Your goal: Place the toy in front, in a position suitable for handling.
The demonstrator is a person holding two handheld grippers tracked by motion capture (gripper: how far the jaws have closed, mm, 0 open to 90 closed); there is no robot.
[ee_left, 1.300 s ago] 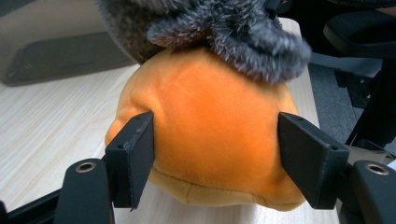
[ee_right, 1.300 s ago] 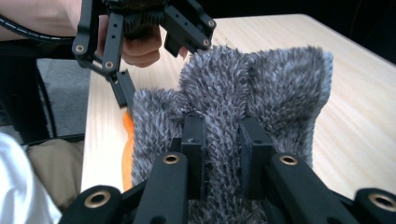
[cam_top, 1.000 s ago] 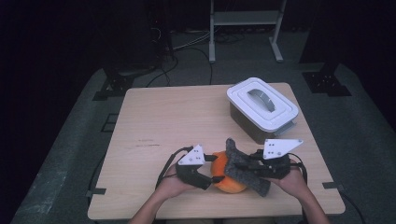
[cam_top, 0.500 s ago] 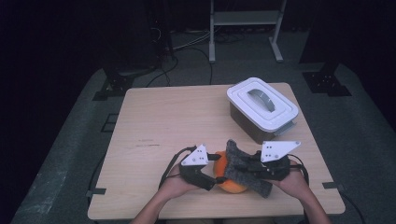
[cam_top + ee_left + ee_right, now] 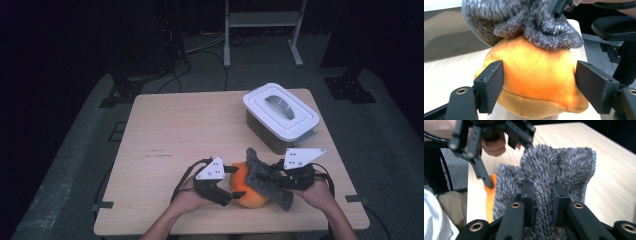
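1. Our left gripper's (image 5: 537, 82) jaws stood wide, one on each side of the orange plush (image 5: 531, 82), touching it at most lightly.
2. Our right gripper's (image 5: 542, 197) jaws were pinched on a fold of the grey cloth (image 5: 554, 170).
3. The cloth (image 5: 267, 177) lay draped over the plush (image 5: 245, 192), which sat on the table (image 5: 175, 130) near its 6 o'clock edge.
4. A lidded white box (image 5: 280, 112) stood at about 1 o'clock from the plush, well apart.

Left tool (image 5: 234, 184) points right, jaws spread wide; right tool (image 5: 267, 177) points left, jaws pinched nearly closed. Both hands (image 5: 187, 199) grip them low, forearms entering from below.
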